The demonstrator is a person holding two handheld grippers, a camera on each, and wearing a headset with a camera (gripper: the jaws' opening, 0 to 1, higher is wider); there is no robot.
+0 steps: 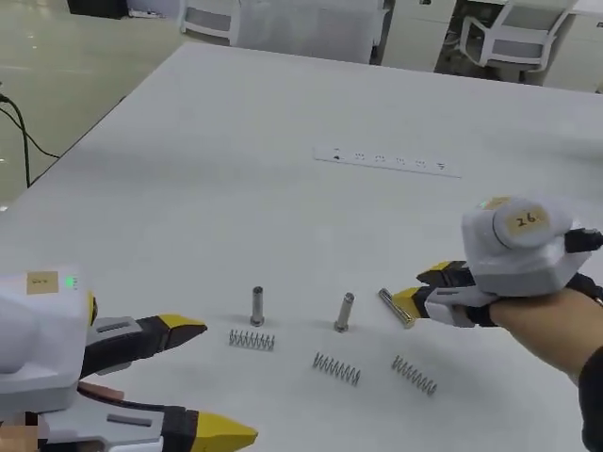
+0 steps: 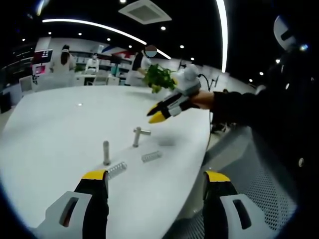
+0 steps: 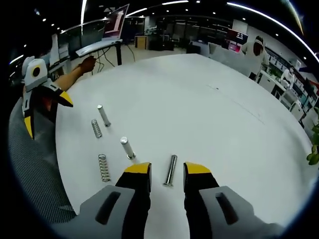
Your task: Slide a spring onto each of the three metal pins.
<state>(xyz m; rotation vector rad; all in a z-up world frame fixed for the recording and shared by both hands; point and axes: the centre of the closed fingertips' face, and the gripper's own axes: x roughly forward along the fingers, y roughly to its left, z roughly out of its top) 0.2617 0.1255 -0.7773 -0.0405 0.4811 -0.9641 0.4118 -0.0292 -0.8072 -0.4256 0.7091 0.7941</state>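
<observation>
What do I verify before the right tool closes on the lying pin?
1. Right tool open: ok.
2. Lying pin between its jaws: ok.
3. Pin far enough in for a firm grip: cannot tell.
4. Left pin and middle pin upright: ok.
5. Springs lying loose on the table, none on a pin: ok.
6. Left tool open, empty: ok.

Left gripper point(image 1: 226, 381): white housing, black jaws with yellow tips, grey slots along the jaws.
Left markings: tan sticker point(image 1: 41, 281), with a green light point(image 1: 71, 281) beside it.
Right gripper point(image 1: 407, 303): white housing, black jaws, yellow tips.
Right marking: round sticker point(image 1: 525, 219), yellowish, handwritten "26".
Sleeve point(image 1: 594, 395): dark.
</observation>
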